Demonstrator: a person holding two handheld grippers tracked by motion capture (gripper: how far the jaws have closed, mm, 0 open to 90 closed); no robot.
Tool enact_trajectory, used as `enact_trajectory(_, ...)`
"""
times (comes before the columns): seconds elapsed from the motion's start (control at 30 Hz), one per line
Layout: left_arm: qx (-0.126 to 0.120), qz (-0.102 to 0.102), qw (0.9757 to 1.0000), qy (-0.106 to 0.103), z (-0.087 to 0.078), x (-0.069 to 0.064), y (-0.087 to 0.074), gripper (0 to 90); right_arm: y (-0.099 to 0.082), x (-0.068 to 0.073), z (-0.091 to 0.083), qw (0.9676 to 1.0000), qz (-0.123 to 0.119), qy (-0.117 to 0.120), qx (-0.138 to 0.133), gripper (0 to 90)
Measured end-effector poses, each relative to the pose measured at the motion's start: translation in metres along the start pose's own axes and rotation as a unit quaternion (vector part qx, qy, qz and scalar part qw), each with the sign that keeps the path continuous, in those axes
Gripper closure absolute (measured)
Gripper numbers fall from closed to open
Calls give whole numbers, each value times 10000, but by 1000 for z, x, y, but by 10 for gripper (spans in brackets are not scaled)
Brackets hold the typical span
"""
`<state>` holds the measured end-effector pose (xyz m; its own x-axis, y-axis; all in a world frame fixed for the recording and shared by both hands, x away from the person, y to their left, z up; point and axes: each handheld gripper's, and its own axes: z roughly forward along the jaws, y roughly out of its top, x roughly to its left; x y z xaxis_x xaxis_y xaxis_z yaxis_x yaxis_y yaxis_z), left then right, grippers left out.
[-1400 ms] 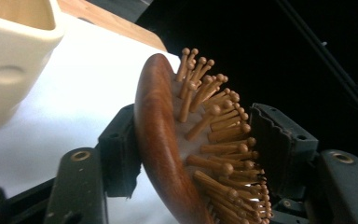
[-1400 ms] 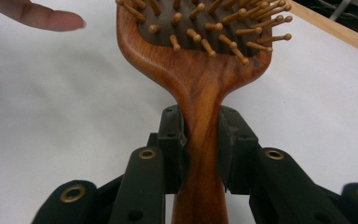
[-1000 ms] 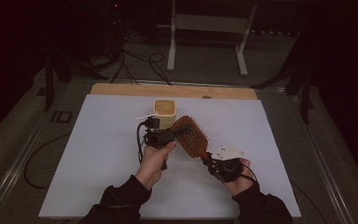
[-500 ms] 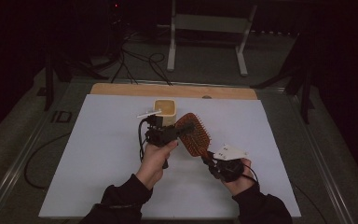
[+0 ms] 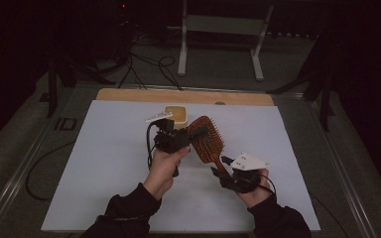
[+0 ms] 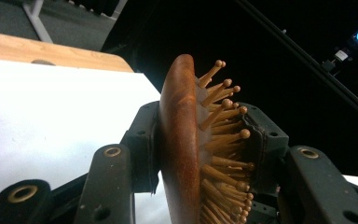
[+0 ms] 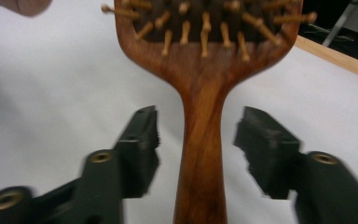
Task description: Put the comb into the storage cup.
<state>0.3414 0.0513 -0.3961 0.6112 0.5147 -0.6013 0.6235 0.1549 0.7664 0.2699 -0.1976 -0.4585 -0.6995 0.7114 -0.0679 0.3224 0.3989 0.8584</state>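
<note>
Wooden and reddish-brown, the paddle hairbrush (image 5: 206, 141) hangs above the white table cover (image 5: 104, 163), its handle running down between the jaws of the right gripper (image 5: 223, 171), which have just been opening and now stand apart on either side of the handle without touching it. Farther up, the left gripper (image 5: 193, 136) clamps the brush head, one pad on the smooth back and the other pressed into the bristles. Beyond the brush, a pale yellow block (image 5: 176, 115) sits near the table's bare wooden edge (image 5: 183, 95).
</note>
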Motion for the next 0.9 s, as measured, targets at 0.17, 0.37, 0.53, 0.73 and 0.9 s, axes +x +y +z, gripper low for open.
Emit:
enact_trajectory(0.17, -21, 139, 9998, 104, -5, -3, 7, 546, -1, -1, 0, 10000, -13, 40, -3, 335)
enact_trajectory(0.37, -36, 320, 9993, 181, -11, -4, 15, 544, -6, -4, 4, 9995, -91, 290, 92, 152)
enact_trajectory(0.53, -96, 415, 9986, 320, -18, -3, 23, 544, -10, -4, 2, 9996, -291, 9, -47, 92)
enact_trajectory(0.73, -213, 482, 9975, 475, -29, 0, 37, 544, -15, -13, 1, 9997, 4, 226, 102, 82)
enact_trajectory(0.9, -396, 544, 9961, 567, -38, 2, 49, 543, -19, -19, -3, 9997, 80, 203, 80, 82)
